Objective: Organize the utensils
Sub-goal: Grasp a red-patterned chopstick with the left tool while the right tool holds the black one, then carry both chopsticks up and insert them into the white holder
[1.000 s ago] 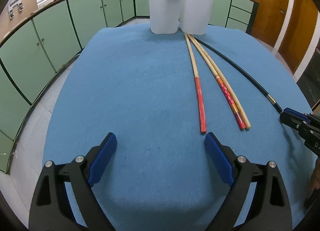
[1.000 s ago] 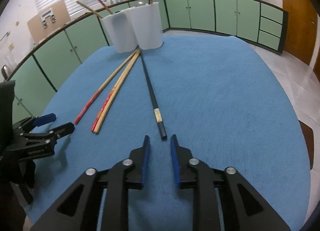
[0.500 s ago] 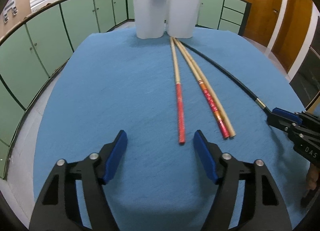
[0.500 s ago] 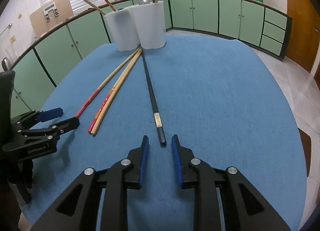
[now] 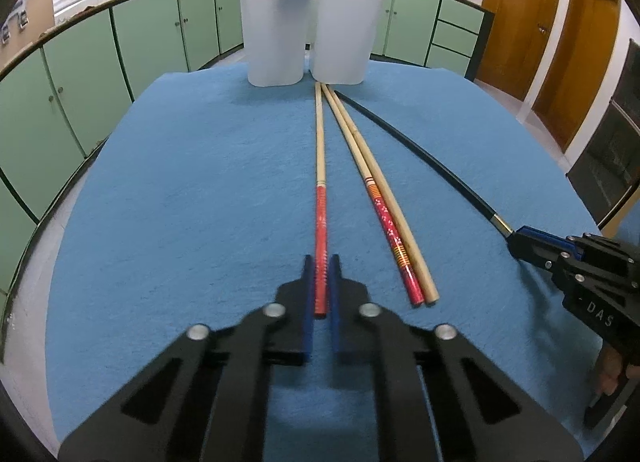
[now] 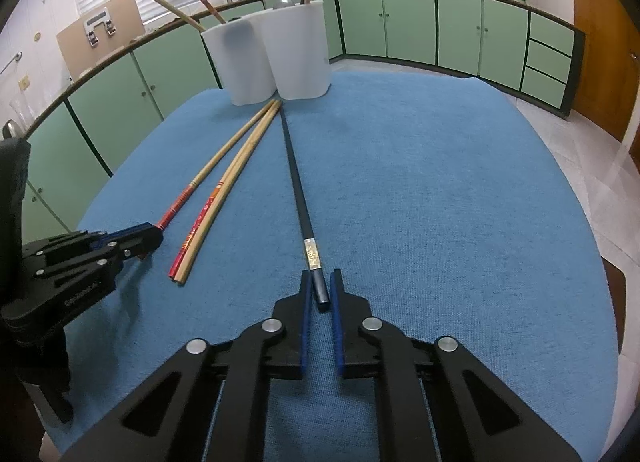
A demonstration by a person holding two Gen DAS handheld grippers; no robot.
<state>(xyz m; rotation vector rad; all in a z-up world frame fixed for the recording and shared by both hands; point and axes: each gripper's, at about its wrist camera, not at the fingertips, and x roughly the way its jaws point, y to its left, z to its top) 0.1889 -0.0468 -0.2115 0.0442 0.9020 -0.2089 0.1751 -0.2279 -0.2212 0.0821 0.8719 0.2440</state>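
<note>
Four chopsticks lie on the blue cloth, pointing at two white cups [image 5: 308,34] [image 6: 276,50] that hold more sticks. My left gripper [image 5: 321,262] is shut on the red end of the red-tipped chopstick [image 5: 320,166], which also shows in the right wrist view [image 6: 200,178]. A patterned red chopstick [image 5: 380,206] and a plain bamboo one [image 5: 404,222] lie beside it. My right gripper [image 6: 321,276] has its jaws closed around the near end of the black chopstick [image 6: 298,190], which also shows in the left wrist view [image 5: 420,154]. Both sticks rest on the cloth.
The blue cloth [image 5: 180,202] [image 6: 460,202] covers a round table. Green cabinets [image 6: 440,26] ring the room. A wooden door [image 5: 516,14] stands at the right. The table edge falls off to the floor on both sides.
My left gripper moved right and forward and closed from wide open onto the red-tipped chopstick. My right gripper slid forward so the black chopstick's end sits between its jaws.
</note>
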